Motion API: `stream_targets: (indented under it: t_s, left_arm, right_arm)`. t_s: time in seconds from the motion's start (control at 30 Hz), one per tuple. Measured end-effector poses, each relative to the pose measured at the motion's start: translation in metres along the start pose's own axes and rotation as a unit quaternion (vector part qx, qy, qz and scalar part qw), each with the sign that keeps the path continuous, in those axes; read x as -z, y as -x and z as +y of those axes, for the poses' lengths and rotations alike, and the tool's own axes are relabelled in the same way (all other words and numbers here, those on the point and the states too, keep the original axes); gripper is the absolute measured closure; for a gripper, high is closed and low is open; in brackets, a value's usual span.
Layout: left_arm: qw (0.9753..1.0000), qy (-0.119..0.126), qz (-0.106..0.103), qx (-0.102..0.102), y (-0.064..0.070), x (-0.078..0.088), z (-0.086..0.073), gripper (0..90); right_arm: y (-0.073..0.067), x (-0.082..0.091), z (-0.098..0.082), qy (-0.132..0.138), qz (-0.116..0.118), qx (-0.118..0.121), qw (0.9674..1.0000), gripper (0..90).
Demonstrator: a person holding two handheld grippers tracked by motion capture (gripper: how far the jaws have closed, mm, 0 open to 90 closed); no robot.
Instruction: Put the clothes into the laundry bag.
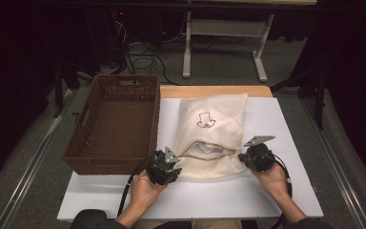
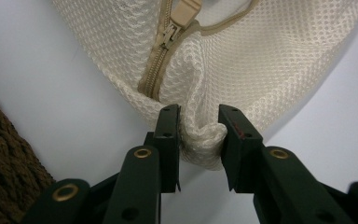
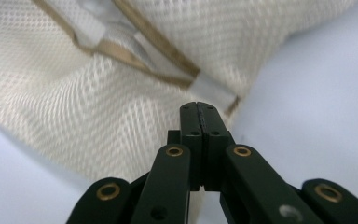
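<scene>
At the far left of the white table (image 1: 124,195) stood the brown woven basket (image 1: 114,124), its right wall just beside the cream mesh bag (image 1: 214,119). The bag lay across the middle of the table, its zipper mouth (image 1: 209,151) gaping along the near edge.

Your left gripper (image 1: 171,162) sat at the bag's near left corner. In the left gripper view its jaws stood partly apart with a bunched fold of mesh (image 2: 200,135) between them; the fold touched the left jaw's inner face, but I cannot tell whether both pads pressed it. The zipper slider (image 2: 170,35) lay just beyond that fold.

Your right gripper (image 1: 242,157) was at the bag's near right corner. In the right gripper view its jaws (image 3: 199,109) met face to face, nothing between them, with the zipper's tan end (image 3: 214,93) just ahead of the tips.
</scene>
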State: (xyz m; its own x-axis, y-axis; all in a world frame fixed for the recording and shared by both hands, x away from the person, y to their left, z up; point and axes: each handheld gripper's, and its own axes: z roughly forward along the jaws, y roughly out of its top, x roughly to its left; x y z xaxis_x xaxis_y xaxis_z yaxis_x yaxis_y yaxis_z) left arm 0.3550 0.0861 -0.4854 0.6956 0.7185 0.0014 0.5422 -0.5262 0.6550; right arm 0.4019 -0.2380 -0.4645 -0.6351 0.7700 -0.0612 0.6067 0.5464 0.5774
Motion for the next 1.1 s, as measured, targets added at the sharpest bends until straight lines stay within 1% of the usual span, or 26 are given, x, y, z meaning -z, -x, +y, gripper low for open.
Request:
stream_targets:
  t_s: [0.07, 0.1, 0.13, 0.17, 0.23, 0.27, 0.33, 0.4, 0.47, 0.53, 0.6, 0.63, 0.67, 0.7, 0.73, 0.77, 0.8, 0.83, 0.9, 0.97, 1.03, 1.07, 1.1]
  left_arm:
    - [1.0, 0.001, 0.0, 0.001, 0.0, -0.001, 0.001, 68.9]
    - [1.0, 0.004, 0.0, 0.001, 0.0, -0.001, 0.002, 68.4]
    - [1.0, 0.007, 0.0, 0.004, 0.0, -0.001, 0.003, 67.3]
    - [0.9999, 0.013, 0.0, 0.005, 0.001, 0.0, 0.004, 64.5]
    - [0.9995, 0.031, 0.001, 0.005, 0.002, 0.001, 0.009, 58.0]
    - [0.9994, 0.033, 0.002, 0.005, 0.003, 0.002, 0.011, 55.3]
    - [0.9993, 0.036, 0.006, 0.007, 0.005, 0.001, 0.016, 51.4]
    - [0.9994, 0.032, 0.012, 0.01, 0.004, -0.002, 0.019, 49.4]
    - [0.9994, 0.023, 0.017, 0.02, 0.001, -0.006, 0.021, 48.7]
    - [0.9994, 0.015, 0.024, 0.021, 0.0, -0.01, 0.022, 48.2]
    - [0.9994, 0.012, 0.027, 0.019, 0.001, -0.013, 0.021, 47.5]
    - [0.9994, 0.009, 0.027, 0.017, 0.002, -0.013, 0.021, 47.1]
    - [0.9994, 0.008, 0.027, 0.018, 0.002, -0.013, 0.021, 46.8]
    - [0.9995, 0.007, 0.026, 0.019, 0.002, -0.013, 0.021, 46.5]
    - [0.9995, 0.007, 0.025, 0.019, 0.001, -0.013, 0.021, 46.5]
    - [0.9995, 0.006, 0.025, 0.02, 0.001, -0.013, 0.021, 46.5]
    - [0.9995, 0.005, 0.025, 0.019, 0.001, -0.013, 0.021, 46.4]
    - [0.9995, 0.004, 0.025, 0.019, 0.001, -0.013, 0.021, 46.3]
    - [0.9995, 0.003, 0.025, 0.018, 0.0, -0.013, 0.02, 46.3]
    - [0.9995, -0.001, 0.027, 0.017, 0.0, -0.013, 0.019, 46.3]
    - [0.9995, -0.005, 0.028, 0.016, 0.001, -0.015, 0.018, 45.9]
    - [0.9995, -0.006, 0.028, 0.016, 0.001, -0.016, 0.017, 45.9]
    - [0.9994, -0.006, 0.029, 0.016, 0.001, -0.017, 0.016, 45.9]
  right_arm:
    - [0.001, 0.006, -0.002, 0.022, -0.005, -0.015, 0.9996, 73.6]
    - [0.002, 0.009, -0.001, 0.038, -0.01, -0.021, 0.999, 68.2]
    - [0.001, 0.012, 0.001, 0.053, -0.014, -0.022, 0.9983, 66.0]
    - [0.0, 0.013, 0.003, 0.061, -0.019, -0.021, 0.9977, 62.3]
    - [-0.003, 0.01, 0.01, 0.078, -0.031, -0.022, 0.9962, 55.2]
    - [-0.005, 0.006, 0.013, 0.079, -0.033, -0.025, 0.996, 52.4]
    - [-0.007, -0.004, 0.017, 0.071, -0.041, -0.019, 0.9965, 49.0]
    - [-0.005, -0.017, 0.019, 0.056, -0.035, -0.023, 0.9976, 45.1]
    - [-0.002, -0.026, 0.02, 0.043, -0.032, -0.032, 0.998, 43.8]
    - [0.003, -0.033, 0.019, 0.03, -0.025, -0.04, 0.9985, 44.0]
    - [0.004, -0.036, 0.019, 0.025, -0.012, -0.038, 0.9989, 47.8]
    - [0.003, -0.037, 0.019, 0.023, -0.005, -0.035, 0.9991, 54.1]
    - [0.001, -0.038, 0.018, 0.02, 0.001, -0.027, 0.9994, 59.1]
    - [0.0, -0.039, 0.018, 0.018, -0.004, -0.016, 0.9997, 62.9]
    - [-0.001, -0.039, 0.018, 0.012, -0.001, -0.007, 0.9999, 68.4]
    - [-0.002, -0.038, 0.018, 0.014, 0.0, -0.002, 0.9999, 72.8]
    - [-0.002, -0.036, 0.017, 0.012, -0.001, 0.004, 0.9999, 79.0]
    - [-0.003, -0.034, 0.017, 0.01, 0.001, 0.011, 0.9999, 82.2]
    - [-0.004, -0.027, 0.014, 0.008, 0.0, 0.021, 0.9998, 84.5]
    - [-0.006, -0.017, 0.009, 0.008, -0.005, 0.024, 0.9997, 84.8]
    - [-0.005, -0.004, 0.004, 0.006, -0.012, 0.021, 0.9997, 84.9]
    - [-0.004, 0.004, 0.0, 0.006, -0.012, 0.015, 0.9998, 84.9]
    - [-0.002, 0.008, -0.002, 0.003, -0.011, 0.008, 0.9999, 84.9]
